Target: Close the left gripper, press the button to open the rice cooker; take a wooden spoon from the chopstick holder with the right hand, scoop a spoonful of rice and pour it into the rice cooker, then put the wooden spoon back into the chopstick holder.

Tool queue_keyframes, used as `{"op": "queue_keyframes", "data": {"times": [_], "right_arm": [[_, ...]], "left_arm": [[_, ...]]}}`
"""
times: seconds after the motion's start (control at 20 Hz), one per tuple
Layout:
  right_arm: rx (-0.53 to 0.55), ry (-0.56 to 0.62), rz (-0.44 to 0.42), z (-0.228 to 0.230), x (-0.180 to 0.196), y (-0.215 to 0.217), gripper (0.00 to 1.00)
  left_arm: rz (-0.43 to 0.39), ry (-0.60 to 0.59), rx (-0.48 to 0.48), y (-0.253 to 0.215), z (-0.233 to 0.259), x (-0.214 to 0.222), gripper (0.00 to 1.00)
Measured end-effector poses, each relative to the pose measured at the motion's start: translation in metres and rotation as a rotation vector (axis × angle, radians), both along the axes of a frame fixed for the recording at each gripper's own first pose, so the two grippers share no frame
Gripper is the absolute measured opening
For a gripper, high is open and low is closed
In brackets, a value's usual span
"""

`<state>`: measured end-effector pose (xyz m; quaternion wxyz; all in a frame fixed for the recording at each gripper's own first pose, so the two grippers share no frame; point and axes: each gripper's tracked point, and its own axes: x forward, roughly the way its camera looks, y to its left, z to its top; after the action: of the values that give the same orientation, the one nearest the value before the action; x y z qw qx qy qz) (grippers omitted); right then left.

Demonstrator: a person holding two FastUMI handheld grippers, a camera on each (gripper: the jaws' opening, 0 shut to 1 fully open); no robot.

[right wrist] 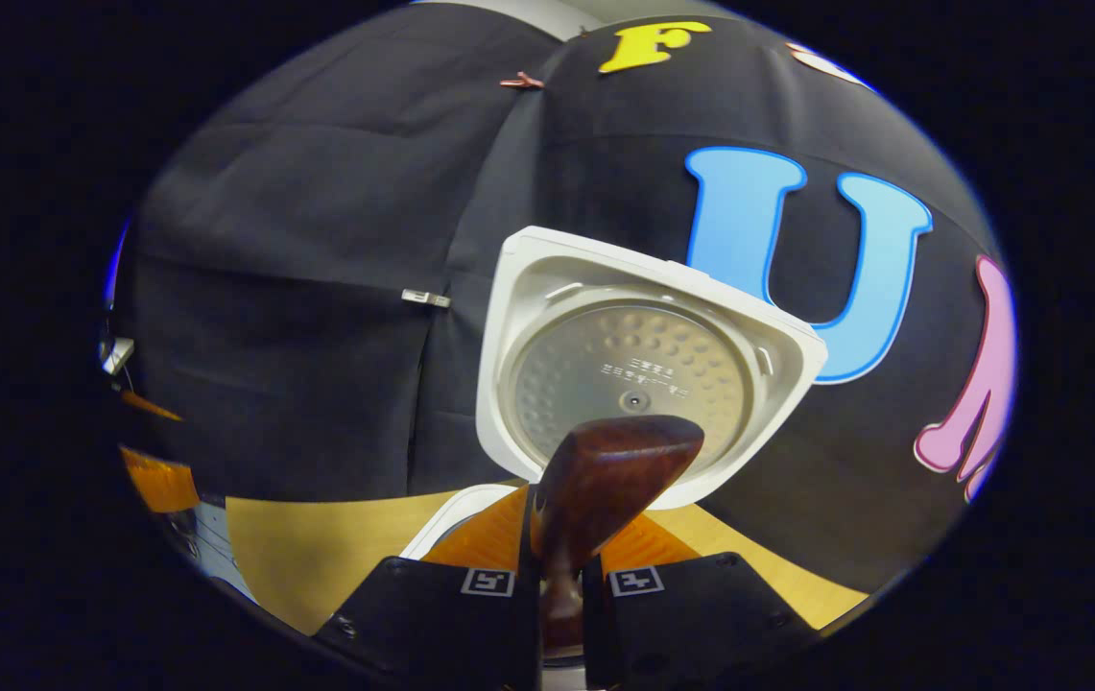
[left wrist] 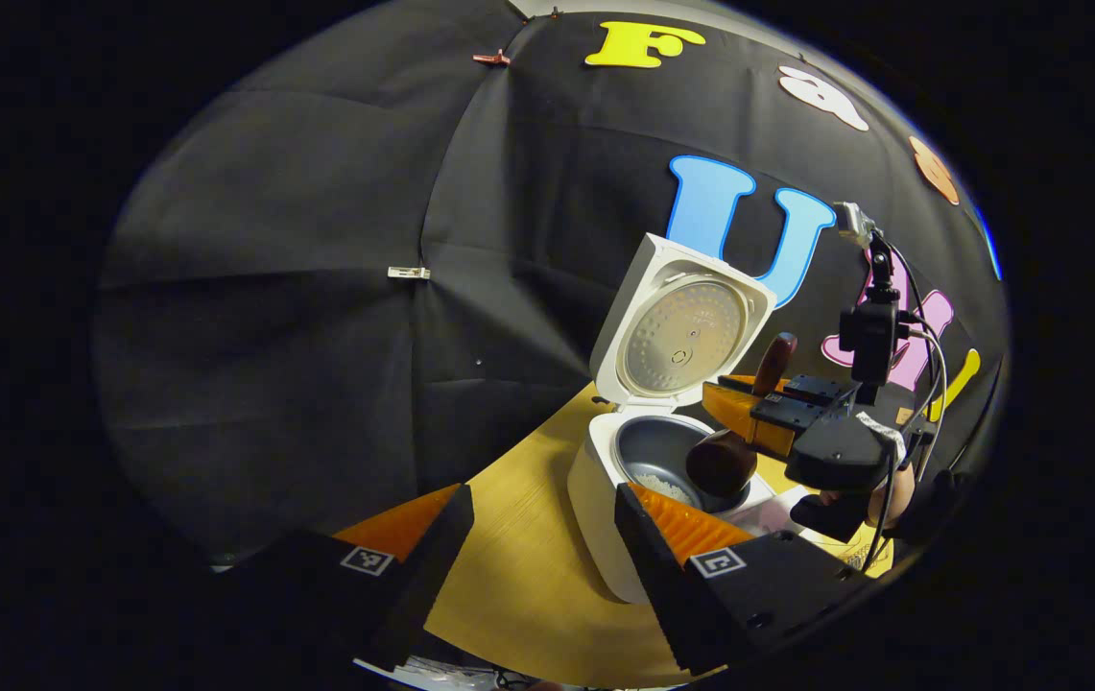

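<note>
Now the rice cooker (left wrist: 638, 499) stands with its lid (left wrist: 677, 326) raised upright, near the far edge of the wooden worktop (left wrist: 518, 576), and a scatter of white rice (left wrist: 662, 487) lies on the bottom of its grey inner pot. The right gripper (left wrist: 749, 422) hangs over the pot's right rim, its fingers pressed tight on the handle of the wooden spoon (left wrist: 725, 461), whose dark bowl dips low at the pot's mouth. In the right gripper view the spoon (right wrist: 605, 480) rises between the closed fingers of that gripper (right wrist: 561, 576), in front of the lid's dimpled inner plate (right wrist: 633, 379). The left gripper (left wrist: 537, 523) waits at the near side of the cooker, jaws parted wide and holding nothing. By the look of it the pour is under way or just done. The risk from here is spillage: a spoon withdrawn while tipped could drop leftover grains onto the rim or the worktop. A lift that swings backward could knock the raised lid. The chopstick holder is out of sight, so the return path cannot be judged.
</note>
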<state>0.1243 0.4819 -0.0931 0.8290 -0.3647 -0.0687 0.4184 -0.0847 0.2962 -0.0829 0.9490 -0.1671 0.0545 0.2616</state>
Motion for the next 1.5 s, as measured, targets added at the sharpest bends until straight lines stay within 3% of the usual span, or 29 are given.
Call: {"op": "queue_keyframes", "data": {"times": [0.15,0.55,0.85,0.9,1.2,1.5], "right_arm": [[0.016,0.059,-0.015,-0.004,0.000,0.000,0.22],[0.261,0.217,-0.190,0.052,0.037,-0.040,0.21],[0.430,0.166,-0.286,0.128,0.053,-0.111,0.21],[0.471,0.162,-0.299,0.144,0.054,-0.125,0.21],[0.665,0.086,-0.460,0.219,0.067,-0.261,0.21],[0.785,0.006,-0.679,0.242,0.072,-0.434,0.21]], "left_arm": [[0.002,-0.005,0.004,-0.001,0.003,-0.002,0.96],[-0.024,-0.014,0.021,-0.016,0.017,0.008,0.96],[-0.124,-0.047,0.065,-0.053,0.046,0.043,0.96],[-0.146,-0.051,0.072,-0.061,0.051,0.050,0.92],[-0.300,-0.076,0.114,-0.118,0.076,0.099,0.96],[-0.447,-0.040,0.177,-0.179,0.083,0.140,0.96]]}}
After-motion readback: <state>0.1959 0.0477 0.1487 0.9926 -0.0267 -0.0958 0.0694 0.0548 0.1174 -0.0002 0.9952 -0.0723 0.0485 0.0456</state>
